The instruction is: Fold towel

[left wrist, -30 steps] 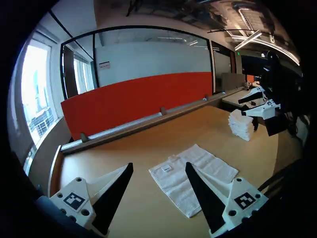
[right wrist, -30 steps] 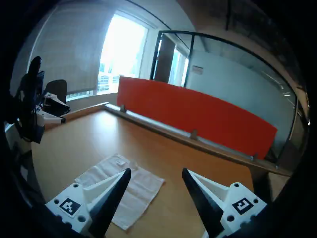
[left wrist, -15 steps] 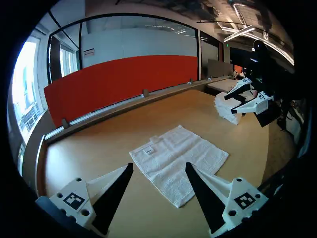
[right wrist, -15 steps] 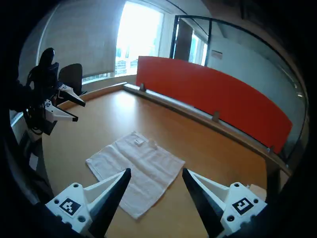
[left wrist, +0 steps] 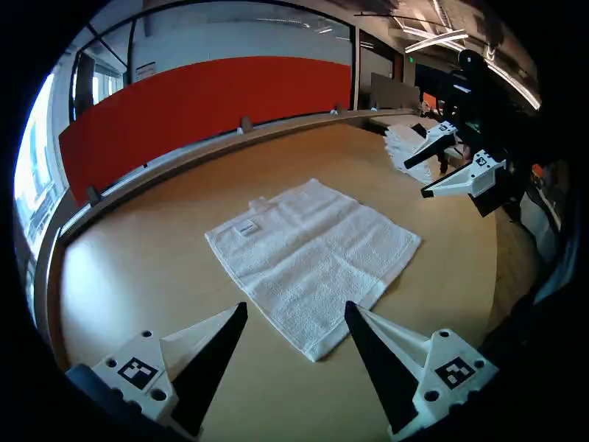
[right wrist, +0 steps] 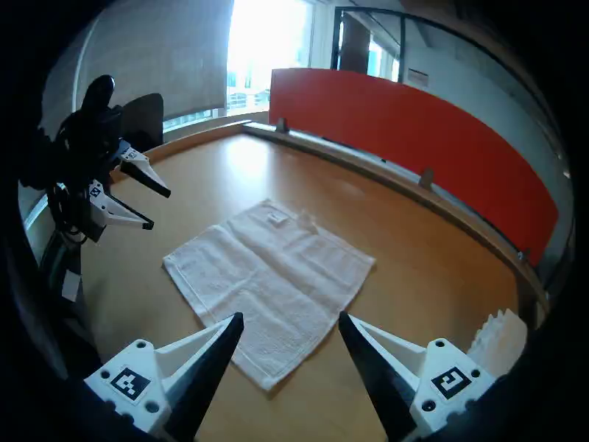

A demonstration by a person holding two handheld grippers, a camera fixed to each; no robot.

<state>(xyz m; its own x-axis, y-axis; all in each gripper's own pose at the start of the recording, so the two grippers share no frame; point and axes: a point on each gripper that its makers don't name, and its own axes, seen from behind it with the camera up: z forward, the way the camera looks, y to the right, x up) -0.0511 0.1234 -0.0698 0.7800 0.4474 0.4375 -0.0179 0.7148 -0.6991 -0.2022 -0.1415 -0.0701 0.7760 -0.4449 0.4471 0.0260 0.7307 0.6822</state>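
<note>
1. The white towel (left wrist: 309, 250) is laid flat and unfolded on the wooden table (left wrist: 125, 258), with a small label (left wrist: 245, 228) near its far edge.
2. The left gripper (left wrist: 294, 305) is held with its fingers spread wide. Nothing is gripped, and the towel's near corner is framed between them.
3. The right gripper (right wrist: 289, 315) is likewise spread and empty, with another corner of the towel seen between its fingers.
4. A stack of folded towels (left wrist: 405, 144) is set further along the table, well apart from the flat one.

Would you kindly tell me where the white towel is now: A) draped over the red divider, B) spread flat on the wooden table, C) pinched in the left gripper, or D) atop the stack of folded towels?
B: the white towel lies flat on the wooden table, and the left gripper and right gripper are open, holding nothing.
</note>
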